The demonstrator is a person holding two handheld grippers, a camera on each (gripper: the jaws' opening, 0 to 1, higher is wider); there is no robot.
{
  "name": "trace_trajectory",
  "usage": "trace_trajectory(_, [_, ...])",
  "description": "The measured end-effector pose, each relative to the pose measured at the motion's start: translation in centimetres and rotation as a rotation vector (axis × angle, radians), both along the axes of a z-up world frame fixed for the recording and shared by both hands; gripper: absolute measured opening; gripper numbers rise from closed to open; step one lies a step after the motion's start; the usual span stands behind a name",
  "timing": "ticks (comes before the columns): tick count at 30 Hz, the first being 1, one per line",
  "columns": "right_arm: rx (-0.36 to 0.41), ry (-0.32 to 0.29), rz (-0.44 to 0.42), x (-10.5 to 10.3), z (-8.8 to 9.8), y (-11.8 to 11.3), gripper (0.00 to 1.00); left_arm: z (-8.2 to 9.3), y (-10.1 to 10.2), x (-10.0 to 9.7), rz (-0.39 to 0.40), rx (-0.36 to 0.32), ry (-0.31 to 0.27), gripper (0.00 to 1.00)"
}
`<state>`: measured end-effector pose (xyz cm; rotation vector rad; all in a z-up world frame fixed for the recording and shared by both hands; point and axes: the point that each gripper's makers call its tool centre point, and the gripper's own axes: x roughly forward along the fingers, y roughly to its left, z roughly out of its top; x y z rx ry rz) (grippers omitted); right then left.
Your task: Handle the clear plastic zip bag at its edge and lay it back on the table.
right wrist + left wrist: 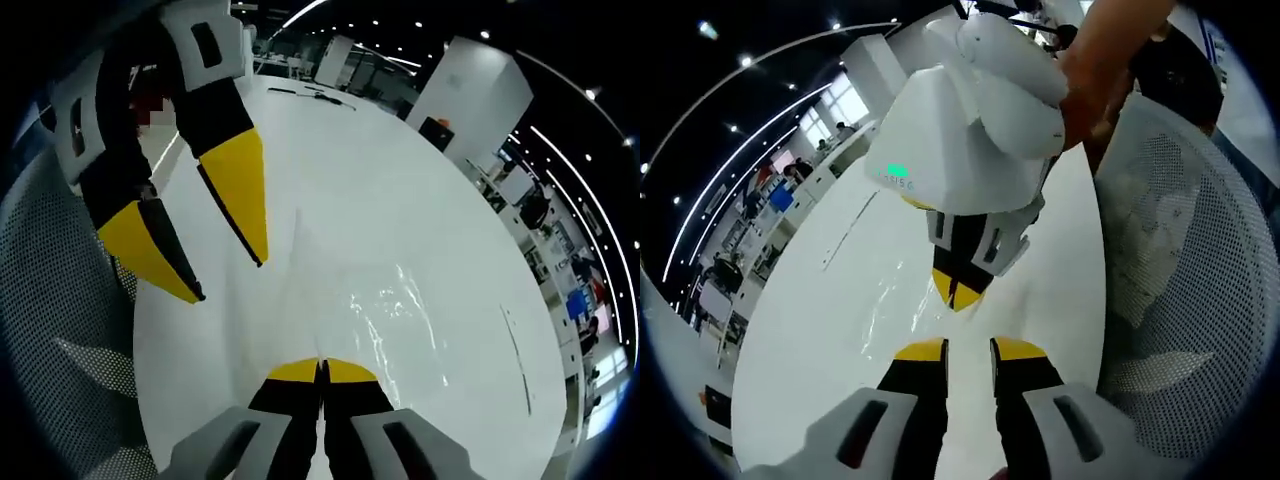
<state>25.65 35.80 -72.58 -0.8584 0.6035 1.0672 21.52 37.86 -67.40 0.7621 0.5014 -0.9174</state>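
The clear plastic zip bag [395, 310] lies flat on the glossy white table [400, 180], its creases catching light; in the left gripper view it appears as faint reflections [885, 300] beside the table's near edge. The right gripper [322, 368], yellow-tipped with black jaws, has its jaws pressed together at the bag's near edge; whether film is caught between them cannot be told. The left gripper [968, 347] stands spread above the table. A grey mesh chair back [1200, 300] adjoins the table.
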Motion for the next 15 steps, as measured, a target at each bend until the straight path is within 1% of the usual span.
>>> trace_trajectory(3, [-0.004, -0.004, 0.011, -0.5, 0.3, 0.1, 0.0, -0.3, -0.5, -0.1, -0.025, 0.009, 0.004, 0.16])
trace_trajectory(5, [-0.004, -0.004, 0.012, -0.6, 0.5, 0.2, 0.0, -0.3, -0.9, -0.1, -0.041, 0.011, -0.004, 0.15])
trace_trajectory(7, [-0.001, -0.006, 0.01, -0.6, 0.7, 0.3, 0.0, -0.7, -1.0, -0.1, -0.06, 0.029, -0.01, 0.14])
trace_trajectory(10, [0.0, -0.013, 0.015, -0.6, 1.0, 0.4, 0.0, -1.5, -1.1, -0.1, -0.101, 0.082, -0.026, 0.14])
trace_trajectory(13, [-0.003, -0.013, 0.02, -0.7, 1.1, 0.4, 0.0, -2.1, -1.3, 0.1, -0.109, 0.083, -0.03, 0.16])
trace_trajectory(15, [-0.003, -0.008, 0.022, -0.8, 1.1, 0.4, 0.0, -2.5, -1.2, 0.3, -0.12, 0.106, -0.044, 0.16])
